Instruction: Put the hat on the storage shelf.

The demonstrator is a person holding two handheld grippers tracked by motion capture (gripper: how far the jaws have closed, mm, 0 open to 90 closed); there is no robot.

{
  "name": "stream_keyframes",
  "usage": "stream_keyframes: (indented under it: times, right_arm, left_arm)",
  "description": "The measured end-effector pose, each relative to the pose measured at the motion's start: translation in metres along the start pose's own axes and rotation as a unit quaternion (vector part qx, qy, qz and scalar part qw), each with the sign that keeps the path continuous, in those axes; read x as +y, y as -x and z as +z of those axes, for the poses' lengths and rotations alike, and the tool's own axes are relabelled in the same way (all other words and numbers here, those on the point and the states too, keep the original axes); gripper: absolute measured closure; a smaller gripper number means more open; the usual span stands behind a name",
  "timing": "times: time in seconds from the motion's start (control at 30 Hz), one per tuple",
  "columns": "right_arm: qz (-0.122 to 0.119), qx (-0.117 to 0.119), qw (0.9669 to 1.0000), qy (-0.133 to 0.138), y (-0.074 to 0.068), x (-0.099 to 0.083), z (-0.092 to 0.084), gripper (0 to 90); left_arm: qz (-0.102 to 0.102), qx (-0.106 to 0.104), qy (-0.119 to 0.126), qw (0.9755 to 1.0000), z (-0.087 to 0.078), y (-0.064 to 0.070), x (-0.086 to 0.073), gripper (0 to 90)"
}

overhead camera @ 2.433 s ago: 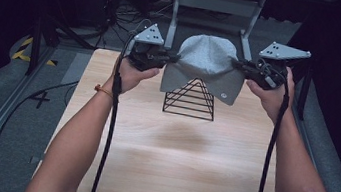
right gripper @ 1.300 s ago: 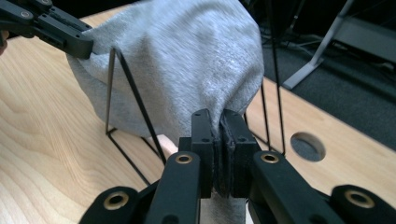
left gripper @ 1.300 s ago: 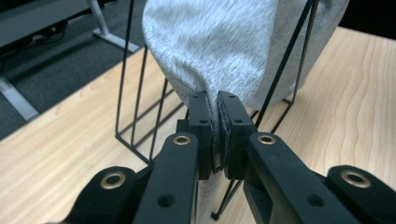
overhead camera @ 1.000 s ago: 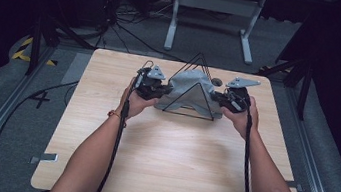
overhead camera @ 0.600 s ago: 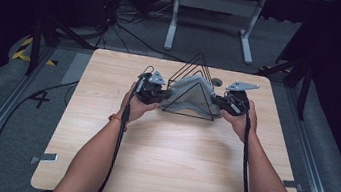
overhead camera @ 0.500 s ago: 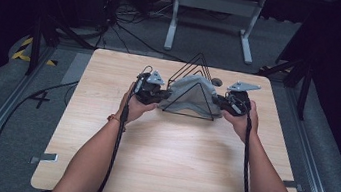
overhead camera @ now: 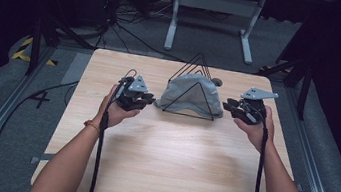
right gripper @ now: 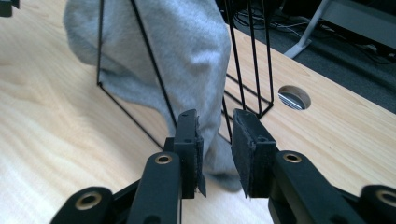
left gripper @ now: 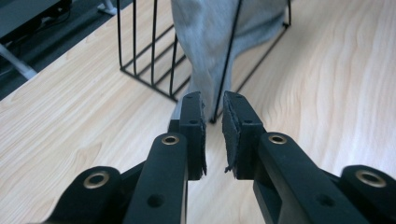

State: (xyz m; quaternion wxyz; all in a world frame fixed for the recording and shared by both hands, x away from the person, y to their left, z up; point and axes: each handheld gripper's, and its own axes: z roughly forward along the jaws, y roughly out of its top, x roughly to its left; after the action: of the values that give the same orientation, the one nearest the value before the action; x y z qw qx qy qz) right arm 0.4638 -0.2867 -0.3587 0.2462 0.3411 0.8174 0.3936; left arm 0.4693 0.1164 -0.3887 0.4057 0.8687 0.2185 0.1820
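Note:
A grey cloth (overhead camera: 188,96) lies draped over a black wire triangular rack (overhead camera: 198,62) at the back middle of the wooden table (overhead camera: 164,161). My left gripper (overhead camera: 150,100) sits just left of it, and my right gripper (overhead camera: 227,105) just right of it, both clear of the cloth. In the left gripper view the left gripper (left gripper: 212,100) has a narrow empty gap, with the cloth (left gripper: 210,37) and rack (left gripper: 134,46) ahead. The right gripper (right gripper: 215,119) also holds nothing, the cloth (right gripper: 187,51) lying beyond its tips. Both pairs of jaws have just been opening.
A round cable hole (right gripper: 294,97) is in the table behind the rack. A white stand (overhead camera: 216,4) and cables lie on the dark floor beyond the far edge. Bare wood stretches from the rack to the near edge.
The cloth came down from the air onto the rack. Both grippers then let go of its ends and slid outward, left one to the left, right one to the right.

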Motion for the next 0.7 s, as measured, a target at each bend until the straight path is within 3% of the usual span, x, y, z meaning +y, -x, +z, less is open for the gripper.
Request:
stream_keyframes:
  times: [0.23, 0.4, 0.47, 0.57, 0.7]
  right_arm:
    - [-0.004, 0.003, 1.0, -0.005, -0.003, -0.018, -0.023, 69.1]
    - [-0.006, 0.008, 0.9998, -0.015, -0.007, -0.04, -0.038, 65.5]
    - [-0.018, 0.004, 0.9996, -0.02, -0.01, -0.052, -0.043, 64.0]
    - [-0.014, 0.012, 0.9995, -0.026, -0.013, -0.072, -0.05, 60.6]
    - [-0.017, 0.0, 0.9993, -0.035, -0.016, -0.092, -0.059, 55.5]
  left_arm:
    - [0.021, -0.001, -0.015, 0.9997, -0.026, 0.015, -0.02, 76.6]
    - [0.027, -0.001, -0.029, 0.9992, -0.042, 0.027, -0.038, 74.7]
    - [0.029, 0.0, -0.037, 0.9989, -0.047, 0.031, -0.046, 73.9]
    - [0.025, 0.0, -0.047, 0.9986, -0.053, 0.036, -0.061, 71.6]
    - [0.015, -0.002, -0.066, 0.9977, -0.059, 0.039, -0.085, 65.0]
